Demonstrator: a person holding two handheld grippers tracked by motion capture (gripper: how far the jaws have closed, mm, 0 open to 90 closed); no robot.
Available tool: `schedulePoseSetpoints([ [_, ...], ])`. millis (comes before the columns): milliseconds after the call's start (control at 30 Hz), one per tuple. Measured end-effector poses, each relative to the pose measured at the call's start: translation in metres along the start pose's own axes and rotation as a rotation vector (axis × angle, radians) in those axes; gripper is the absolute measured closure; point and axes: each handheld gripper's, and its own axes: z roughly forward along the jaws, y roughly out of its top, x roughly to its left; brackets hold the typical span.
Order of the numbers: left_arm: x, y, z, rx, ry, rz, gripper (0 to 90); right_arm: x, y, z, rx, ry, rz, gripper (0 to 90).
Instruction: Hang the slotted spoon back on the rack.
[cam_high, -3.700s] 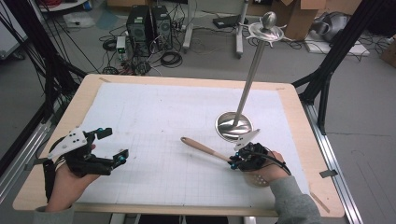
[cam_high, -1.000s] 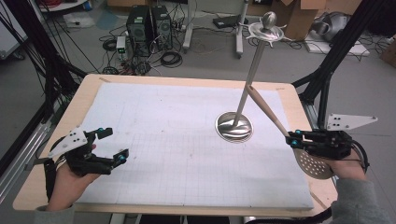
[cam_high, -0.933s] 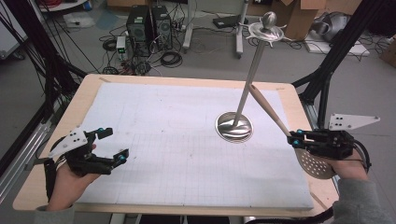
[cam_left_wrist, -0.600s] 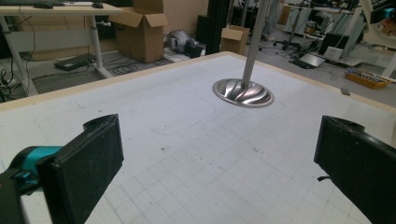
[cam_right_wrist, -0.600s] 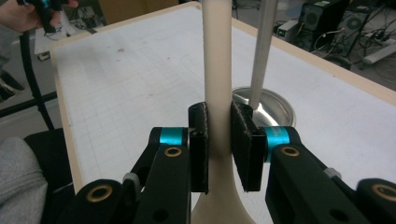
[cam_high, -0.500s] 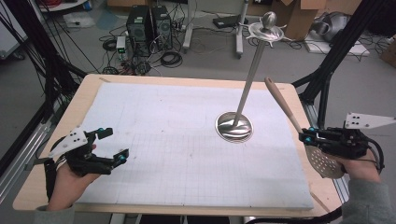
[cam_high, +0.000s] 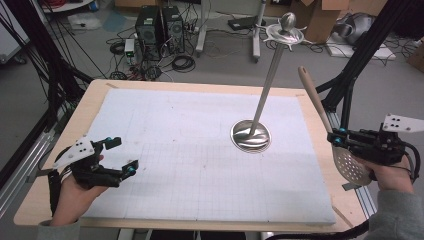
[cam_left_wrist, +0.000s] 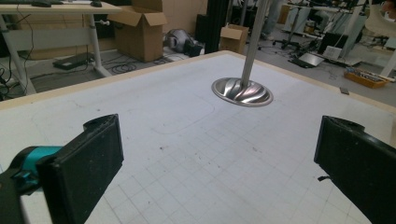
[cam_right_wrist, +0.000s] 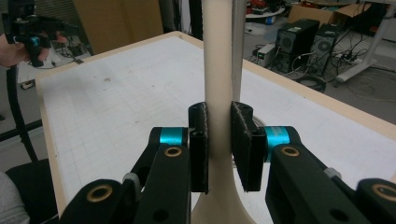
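Note:
My right gripper hovers over the table's right edge, shut on the neck of a skimmer spoon. Its pale wooden handle rises up and leftward, and its perforated metal head hangs below my hand. In the right gripper view the two pads clamp the handle from both sides. A metal utensil stand with a round base and a hooked crown stands right of the table's middle, left of the spoon. My left gripper rests open at the front left, with nothing between its jaws.
A white gridded mat covers the wooden table. Black frame struts stand close behind the right hand. Computers, cables and cardboard boxes sit on the floor beyond the far edge.
The right hand lifted the spoon off the mat and carried it right and slightly up, away from the stand's base to the table's right edge. The left hand stayed put.

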Motion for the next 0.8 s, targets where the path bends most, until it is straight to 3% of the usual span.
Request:
schedulePoseSetpoints([
  [367, 0.0, -0.001, 0.0, 0.004, -0.001, -0.003, 1.7, -0.003, 0.009, -0.008, -0.048, -0.032, 0.014, 78.0],
  [800, 0.002, 0.0, -0.006, -0.01, 0.004, -0.007, 1.7, -0.007, 0.018, -0.006, -0.068, -0.056, 0.04, 78.0],
])
